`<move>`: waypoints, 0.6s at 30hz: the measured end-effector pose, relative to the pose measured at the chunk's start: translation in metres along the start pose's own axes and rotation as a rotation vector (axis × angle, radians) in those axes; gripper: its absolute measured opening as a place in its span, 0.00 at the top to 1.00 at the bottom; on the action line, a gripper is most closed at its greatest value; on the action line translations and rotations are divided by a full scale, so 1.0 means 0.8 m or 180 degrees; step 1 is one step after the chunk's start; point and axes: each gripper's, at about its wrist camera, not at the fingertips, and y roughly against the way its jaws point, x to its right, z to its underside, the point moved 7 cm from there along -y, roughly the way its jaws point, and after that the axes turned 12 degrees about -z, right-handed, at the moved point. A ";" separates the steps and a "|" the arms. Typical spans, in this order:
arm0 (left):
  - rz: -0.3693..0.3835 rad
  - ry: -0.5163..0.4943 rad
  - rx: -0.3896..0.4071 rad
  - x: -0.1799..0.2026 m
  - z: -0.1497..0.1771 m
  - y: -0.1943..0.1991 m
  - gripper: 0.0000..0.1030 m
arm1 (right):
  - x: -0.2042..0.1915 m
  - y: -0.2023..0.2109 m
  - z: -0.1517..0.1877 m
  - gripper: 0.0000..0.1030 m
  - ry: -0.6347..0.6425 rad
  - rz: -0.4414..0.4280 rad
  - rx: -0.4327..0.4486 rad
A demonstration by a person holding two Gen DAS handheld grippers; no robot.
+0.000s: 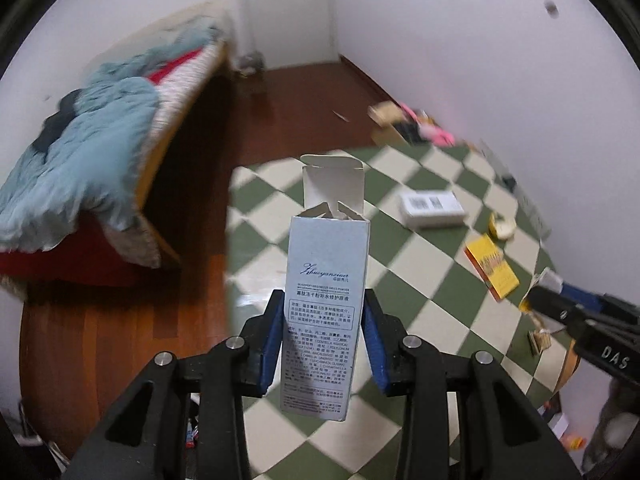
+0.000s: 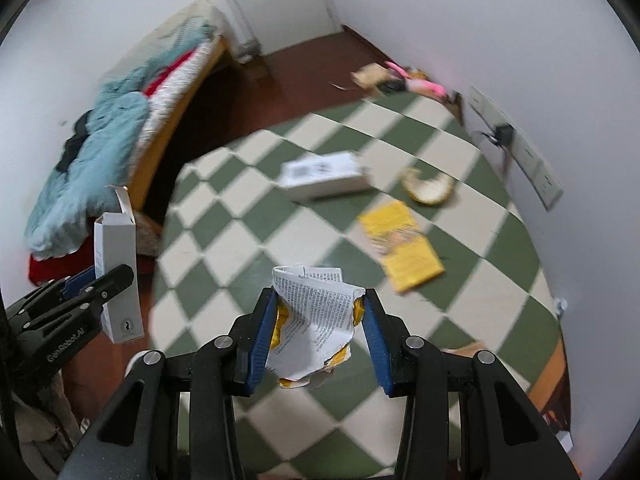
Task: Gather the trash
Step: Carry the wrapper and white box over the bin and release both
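Note:
My left gripper [image 1: 323, 300] is shut on a tall white carton [image 1: 326, 280] with its top flap open, held upright above the floor; the carton also shows in the right wrist view [image 2: 118, 272]. My right gripper [image 2: 318, 300] is shut on a crumpled printed wrapper [image 2: 314, 328], white with yellow edges. On the green-and-cream checkered mat [image 2: 240, 240] lie a white flat box [image 2: 324, 178], a yellow packet [image 2: 400, 246] and a torn round yellow wrapper [image 2: 428, 186]. The right gripper also shows at the right edge of the left wrist view [image 1: 536, 300].
A bed [image 1: 80, 152] with a blue blanket stands on the left on the wooden floor. A pile of pink and brown items [image 2: 400, 80] lies by the far wall. A power strip [image 2: 516, 148] runs along the right wall. A door [image 2: 272, 0] is at the back.

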 end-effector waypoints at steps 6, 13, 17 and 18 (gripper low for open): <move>-0.0164 0.0484 0.0091 -0.128 0.031 0.043 0.67 | -0.125 -0.011 0.015 0.57 0.0315 -0.0418 -0.0036; -0.0378 0.0995 -0.0331 -0.283 0.146 0.024 0.67 | -0.289 -0.096 0.106 0.57 0.0679 -0.0899 -0.0571; -0.0391 0.1201 -0.0865 -0.344 0.232 -0.041 0.67 | -0.349 -0.179 0.186 0.57 0.0819 -0.0934 -0.1080; -0.0339 0.1258 -0.0987 -0.352 0.251 -0.059 0.67 | -0.360 -0.206 0.210 0.57 0.0855 -0.0901 -0.1233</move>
